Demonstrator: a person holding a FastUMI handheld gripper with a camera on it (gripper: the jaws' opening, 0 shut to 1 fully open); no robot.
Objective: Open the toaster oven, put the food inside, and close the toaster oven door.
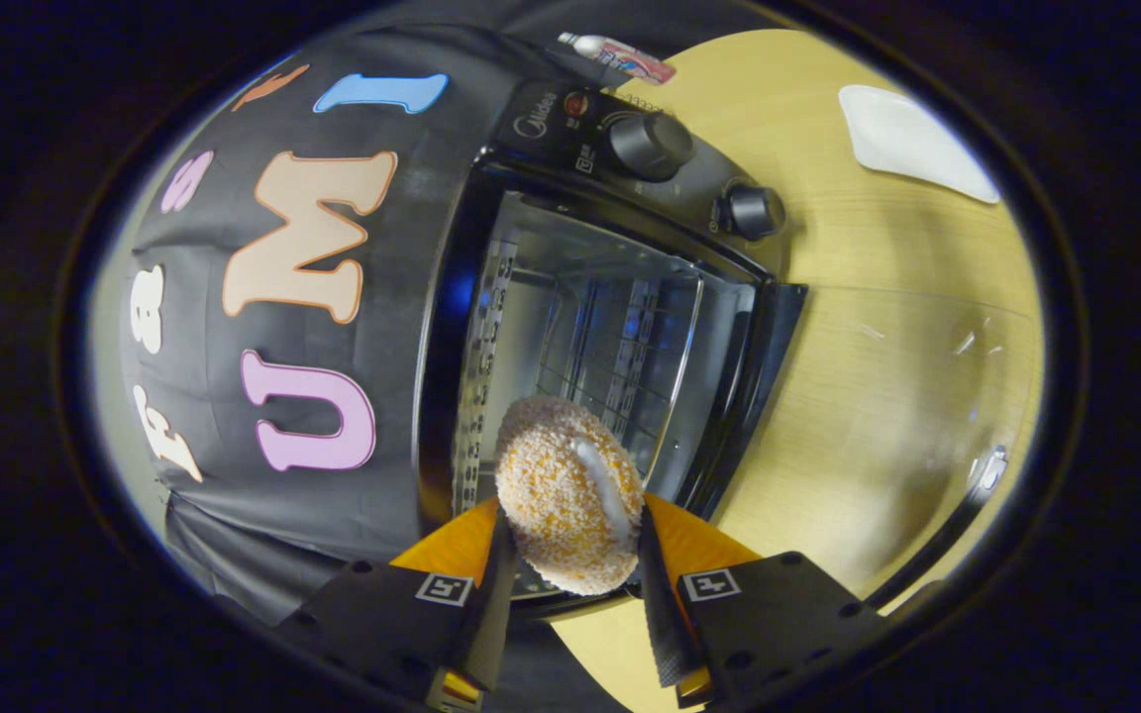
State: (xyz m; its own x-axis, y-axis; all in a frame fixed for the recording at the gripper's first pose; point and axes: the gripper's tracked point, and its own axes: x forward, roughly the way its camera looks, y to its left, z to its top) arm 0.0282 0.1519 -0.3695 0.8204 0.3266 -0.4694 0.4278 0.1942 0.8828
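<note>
Gripper view: the gripper [570,555] holds a breaded food piece [569,492] clamped between its two fingers [493,584], one finger pressing on each side. The food is an oval lump with a coarse, crumbly crust, pale orange speckled with lighter crumbs, and a white streak runs down the side facing the camera. It sits at the fingertips, right in front of the mouth of the toaster oven [580,297].

The whole scene appears rotated, so the oven stands tilted on its side in this view. Its door [887,396] hangs fully open, the glass pane lying flat over the wooden table [828,228] with the table's grain showing through it, and a handle runs along the door's far edge. Inside, the oven cavity is shiny metal with slotted rack guides on the walls and a wire rack [620,356] across it. The food hovers just ahead of the opening, before the rack.

Along the oven's dark front panel sit two round black knobs, a larger knob [650,146] and a smaller knob [754,211] beside it. Beyond the oven, on the table, a white plate [912,144] lies well apart from the door. A small tube [615,54] lies near the oven's far corner, against the booth's black cloth wall [234,446].
</note>
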